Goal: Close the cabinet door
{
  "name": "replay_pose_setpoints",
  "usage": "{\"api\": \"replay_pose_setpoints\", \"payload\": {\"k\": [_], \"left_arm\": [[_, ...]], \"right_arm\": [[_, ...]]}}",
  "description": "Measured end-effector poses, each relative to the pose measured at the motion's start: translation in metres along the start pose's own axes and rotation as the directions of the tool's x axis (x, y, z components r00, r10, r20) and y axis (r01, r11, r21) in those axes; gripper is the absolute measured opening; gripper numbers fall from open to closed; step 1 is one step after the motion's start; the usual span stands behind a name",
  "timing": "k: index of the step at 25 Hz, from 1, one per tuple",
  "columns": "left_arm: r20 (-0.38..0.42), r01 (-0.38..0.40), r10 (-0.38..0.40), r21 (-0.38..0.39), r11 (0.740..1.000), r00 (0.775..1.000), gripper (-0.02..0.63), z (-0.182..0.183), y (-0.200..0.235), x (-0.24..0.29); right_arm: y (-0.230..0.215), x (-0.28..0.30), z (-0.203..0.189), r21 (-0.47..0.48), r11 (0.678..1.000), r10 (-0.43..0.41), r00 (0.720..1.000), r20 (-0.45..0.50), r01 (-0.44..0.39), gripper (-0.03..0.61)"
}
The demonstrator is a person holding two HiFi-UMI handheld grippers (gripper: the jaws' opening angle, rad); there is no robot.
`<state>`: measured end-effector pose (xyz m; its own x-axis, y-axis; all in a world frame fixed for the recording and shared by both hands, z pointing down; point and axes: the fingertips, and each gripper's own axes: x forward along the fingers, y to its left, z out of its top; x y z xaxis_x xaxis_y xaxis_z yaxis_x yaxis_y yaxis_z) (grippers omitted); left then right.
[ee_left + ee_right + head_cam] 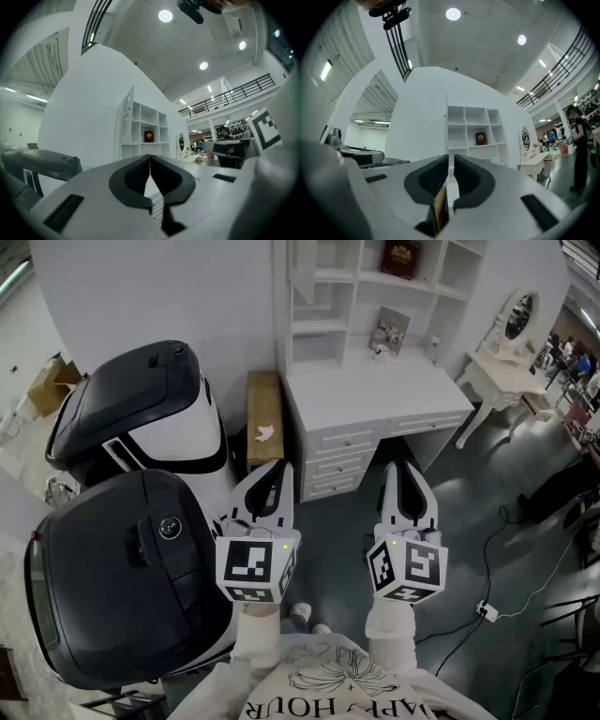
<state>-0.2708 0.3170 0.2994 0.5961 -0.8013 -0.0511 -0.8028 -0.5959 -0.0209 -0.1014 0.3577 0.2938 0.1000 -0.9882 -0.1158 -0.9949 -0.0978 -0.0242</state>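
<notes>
Grey-floored showroom, white drawered worktop (pixel 375 395) at your 12 o'clock | tall white cabinet door (pixel 127 117) swung open on the shelf unit's left side, well apart from you | left tongs (pixel 279 467) pressed together, empty | right tongs (pixel 405 468) likewise

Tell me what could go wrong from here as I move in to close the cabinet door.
The cabinet door stands open above the desk top; reaching over could knock the framed picture there.
The left tool and right tool are both shut, so a push on the thin door edge may slip.
A cable lies on the floor at your right: a possible trip.
</notes>
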Motion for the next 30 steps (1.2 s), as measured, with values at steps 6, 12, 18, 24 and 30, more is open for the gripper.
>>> {"api": "replay_pose_setpoints", "payload": {"k": [6, 12, 18, 24, 30], "left_arm": [[0.001, -0.003, 0.003, -0.005, 1.0, 1.0, 0.005, 0.001, 0.003, 0.001], [0.002, 0.004, -0.004, -0.004, 1.0, 1.0, 0.005, 0.0, 0.009, 0.005], [-0.008, 0.035, -0.035, -0.021, 0.999, 0.999, 0.005, -0.004, 0.015, 0.016], [-0.028, 0.061, -0.062, -0.033, 0.998, 0.998, 0.005, -0.015, 0.02, 0.024], [-0.046, 0.025, -0.027, -0.037, 0.999, 0.999, 0.005, -0.022, 0.026, 0.037]], "right_arm": [[0.003, 0.003, -0.002, 0.0, 1.0, 0.005, 1.0, -0.006, -0.005, 0.035], [0.006, 0.008, -0.004, -0.005, 1.0, -0.008, 1.0, -0.007, 0.008, 0.035], [0.009, 0.018, -0.003, -0.008, 1.0, -0.03, 1.0, -0.005, 0.03, 0.035], [0.011, 0.023, -0.011, -0.007, 0.999, -0.046, 0.999, -0.013, 0.046, 0.035], [0.003, 0.04, -0.016, 0.015, 0.999, -0.03, 0.999, -0.023, 0.031, 0.035]]}}
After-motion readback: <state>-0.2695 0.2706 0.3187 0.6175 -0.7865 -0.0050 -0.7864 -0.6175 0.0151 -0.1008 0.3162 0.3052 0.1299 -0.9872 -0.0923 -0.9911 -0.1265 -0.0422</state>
